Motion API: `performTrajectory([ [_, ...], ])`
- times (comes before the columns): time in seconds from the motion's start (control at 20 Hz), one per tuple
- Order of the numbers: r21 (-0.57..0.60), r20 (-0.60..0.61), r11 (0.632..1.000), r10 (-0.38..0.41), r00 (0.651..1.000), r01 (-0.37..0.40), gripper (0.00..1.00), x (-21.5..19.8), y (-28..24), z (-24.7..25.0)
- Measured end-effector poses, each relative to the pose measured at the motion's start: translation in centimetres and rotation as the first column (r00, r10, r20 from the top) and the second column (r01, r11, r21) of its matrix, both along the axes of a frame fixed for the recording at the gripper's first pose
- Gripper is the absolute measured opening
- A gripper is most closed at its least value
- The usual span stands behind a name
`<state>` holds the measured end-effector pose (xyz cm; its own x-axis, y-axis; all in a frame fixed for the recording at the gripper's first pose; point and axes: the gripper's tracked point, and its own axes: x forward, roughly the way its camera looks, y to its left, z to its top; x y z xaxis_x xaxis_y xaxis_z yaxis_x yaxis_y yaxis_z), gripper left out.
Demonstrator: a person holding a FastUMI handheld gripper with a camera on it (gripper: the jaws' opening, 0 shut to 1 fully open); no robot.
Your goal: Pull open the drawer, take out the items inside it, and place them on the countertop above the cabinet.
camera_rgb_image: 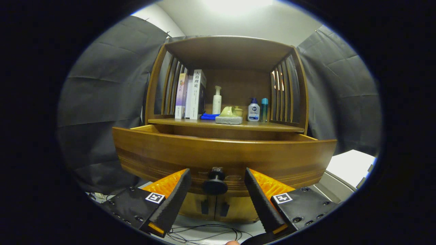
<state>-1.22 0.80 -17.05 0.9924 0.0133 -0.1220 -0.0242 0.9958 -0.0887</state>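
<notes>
A wooden cabinet stands ahead with its drawer [221, 154] pulled partly out toward me. The drawer's dark round knob [215, 183] sits in the gap between my two fingers, which stand apart on either side without touching it. My gripper [218, 177] is open, its left finger [177, 194] and right finger [259, 195] level with the drawer front's lower edge. The drawer's inside is hidden behind its tall front panel. The countertop [265, 126] runs just above the drawer, under a wooden hutch.
On the countertop stand books [192, 95] at the left, a white pump bottle [217, 100], a blue cloth [208, 116], a grey sponge with a pale green item [230, 115], a small pump bottle [253, 110] and a teal bottle [264, 109]. Cables [207, 231] lie on the floor below.
</notes>
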Motion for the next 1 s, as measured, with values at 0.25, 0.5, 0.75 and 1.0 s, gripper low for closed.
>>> performTrajectory([
  [0.25,-0.011,-0.018,1.000,-0.001,1.000,0.001,0.99,1.2,0.2,-1.1],
  [0.5,-0.012,-0.022,0.999,-0.039,0.999,0.039,0.99,2.8,-0.7,-1.3],
  [0.75,-0.024,0.004,0.997,-0.071,0.997,0.071,0.98,3.2,-0.8,-0.8],
  [1.0,-0.009,0.001,0.997,-0.077,0.997,0.077,1.00,3.9,-0.6,-0.7],
])
